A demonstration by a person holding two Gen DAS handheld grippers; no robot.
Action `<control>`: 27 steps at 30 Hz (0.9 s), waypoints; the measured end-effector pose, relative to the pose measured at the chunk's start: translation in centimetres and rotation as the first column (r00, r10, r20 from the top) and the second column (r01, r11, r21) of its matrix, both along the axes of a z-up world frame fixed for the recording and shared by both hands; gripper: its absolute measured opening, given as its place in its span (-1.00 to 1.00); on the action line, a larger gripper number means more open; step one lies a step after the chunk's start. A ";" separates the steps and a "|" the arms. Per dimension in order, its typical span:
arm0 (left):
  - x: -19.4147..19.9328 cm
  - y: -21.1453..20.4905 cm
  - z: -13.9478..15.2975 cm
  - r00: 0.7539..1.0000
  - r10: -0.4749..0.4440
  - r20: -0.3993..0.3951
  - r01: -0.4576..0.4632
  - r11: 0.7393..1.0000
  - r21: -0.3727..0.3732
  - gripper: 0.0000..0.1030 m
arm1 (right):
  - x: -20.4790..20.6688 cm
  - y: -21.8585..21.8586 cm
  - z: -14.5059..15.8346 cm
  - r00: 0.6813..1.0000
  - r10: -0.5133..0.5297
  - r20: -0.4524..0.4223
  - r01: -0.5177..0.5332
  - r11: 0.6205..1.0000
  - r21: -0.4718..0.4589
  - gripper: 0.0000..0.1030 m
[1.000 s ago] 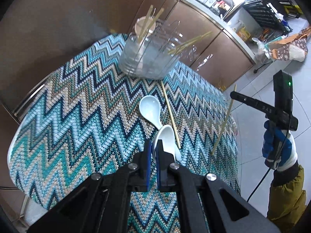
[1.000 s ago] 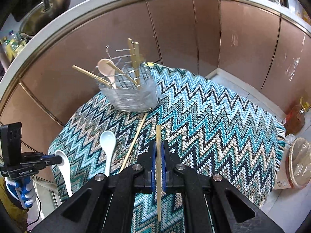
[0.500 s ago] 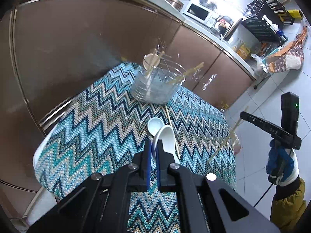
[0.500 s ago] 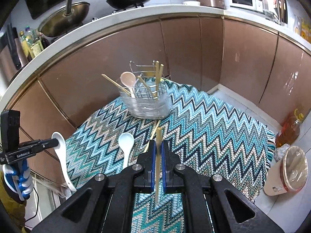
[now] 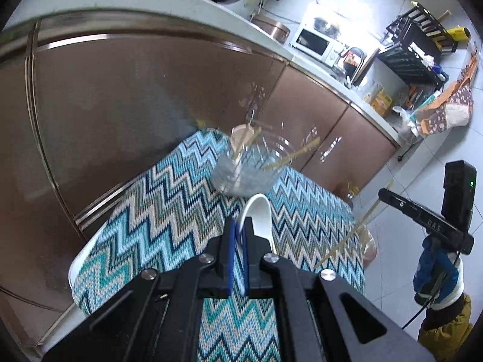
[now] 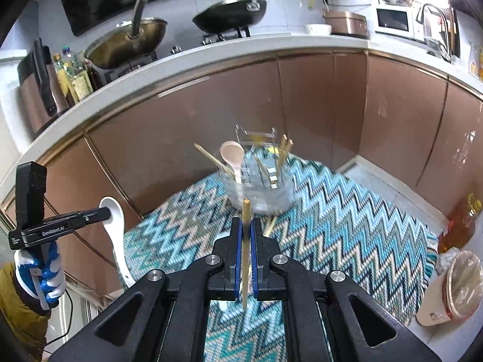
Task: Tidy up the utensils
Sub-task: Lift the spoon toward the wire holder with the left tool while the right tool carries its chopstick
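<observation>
Both pairs of fingers are clenched: left gripper (image 5: 238,235) pinches a white ceramic soup spoon (image 5: 259,217) near its bowl, right gripper (image 6: 247,232) a pale wooden chopstick (image 6: 246,250) mid-shaft. Ahead, at the far end of the zigzag tablecloth (image 6: 347,226), waits the clear plastic utensil holder (image 6: 259,187). Risk: that glossy spoon could swivel or slip, and either piece might snag the crowded holder's sticks.

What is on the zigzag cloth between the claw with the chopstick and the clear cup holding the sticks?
In the right wrist view, one loose chopstick lies on the cloth between the right claw and the holder.
</observation>
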State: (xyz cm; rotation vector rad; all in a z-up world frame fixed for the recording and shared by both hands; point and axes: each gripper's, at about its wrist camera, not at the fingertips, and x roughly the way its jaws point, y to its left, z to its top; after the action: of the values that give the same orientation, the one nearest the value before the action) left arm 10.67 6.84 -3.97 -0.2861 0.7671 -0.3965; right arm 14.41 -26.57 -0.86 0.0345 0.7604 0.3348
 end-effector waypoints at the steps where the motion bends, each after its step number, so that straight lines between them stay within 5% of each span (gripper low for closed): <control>1: 0.3 -0.1 0.5 1.000 0.005 0.009 -0.005 1.000 -0.002 -0.93 | 0.2 0.0 0.3 1.000 0.003 0.012 -0.003 1.000 0.008 -0.90; 18: 7.5 -1.9 6.5 0.992 0.058 0.109 -0.051 0.997 -0.059 -0.93 | 5.1 0.7 6.9 0.964 0.013 0.265 -0.045 0.992 0.117 -0.90; 27: 12.6 -4.4 7.3 0.985 0.080 0.155 -0.072 0.996 -0.059 -0.93 | 8.3 1.8 7.7 0.937 0.007 0.350 -0.045 0.994 0.099 -0.90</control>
State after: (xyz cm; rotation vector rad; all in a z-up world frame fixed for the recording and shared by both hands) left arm 23.25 2.49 3.29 -0.3288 0.5901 -0.3626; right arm 22.72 -24.75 6.81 0.0631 0.3899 0.3938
